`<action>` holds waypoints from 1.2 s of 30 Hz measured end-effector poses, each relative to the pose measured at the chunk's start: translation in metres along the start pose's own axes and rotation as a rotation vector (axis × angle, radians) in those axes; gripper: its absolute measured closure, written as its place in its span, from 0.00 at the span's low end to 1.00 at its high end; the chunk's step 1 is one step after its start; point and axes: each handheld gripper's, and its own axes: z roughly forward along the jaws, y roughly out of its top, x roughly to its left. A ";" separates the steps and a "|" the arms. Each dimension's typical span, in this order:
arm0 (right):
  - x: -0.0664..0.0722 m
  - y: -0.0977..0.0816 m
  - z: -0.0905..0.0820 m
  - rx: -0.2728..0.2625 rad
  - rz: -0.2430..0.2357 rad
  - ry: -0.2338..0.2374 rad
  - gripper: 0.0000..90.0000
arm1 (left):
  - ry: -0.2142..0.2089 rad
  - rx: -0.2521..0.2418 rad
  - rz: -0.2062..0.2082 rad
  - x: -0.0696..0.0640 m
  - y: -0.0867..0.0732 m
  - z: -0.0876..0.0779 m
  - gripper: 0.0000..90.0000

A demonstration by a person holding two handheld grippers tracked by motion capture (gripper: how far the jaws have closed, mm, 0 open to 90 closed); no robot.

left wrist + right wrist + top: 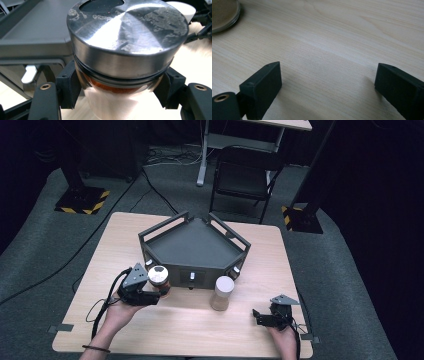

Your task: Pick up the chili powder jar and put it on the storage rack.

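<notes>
the left tongs (159, 292) are clenched on a steel-lidded jar (125, 45), just in front of the grey tray (195, 245). the right tongs (327, 85) gape released over bare desk (332, 37), well right of the tray.

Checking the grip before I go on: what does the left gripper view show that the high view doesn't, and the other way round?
Left gripper view alone: the pads pressing the jar just under its scratched steel lid, orange contents below.

High view alone: the tray's whole shape, the left gripper at the tray's front left corner, the open right gripper over the table.

Both: the held jar, the tray, the second jar.
</notes>
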 end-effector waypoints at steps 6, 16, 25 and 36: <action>0.000 0.000 0.000 0.000 0.000 0.000 0.07 | 0.004 -0.009 0.005 0.002 0.013 -0.002 0.35; 0.000 0.000 0.000 0.001 0.000 0.001 0.07 | 0.007 -0.042 0.008 0.007 0.032 -0.007 0.35; 0.000 0.000 0.000 0.001 -0.001 0.002 0.07 | 0.020 -0.062 0.006 0.014 0.047 -0.007 0.35; 0.000 0.000 0.000 0.001 -0.002 0.002 0.07 | 0.056 -0.066 0.003 0.022 0.060 0.004 0.35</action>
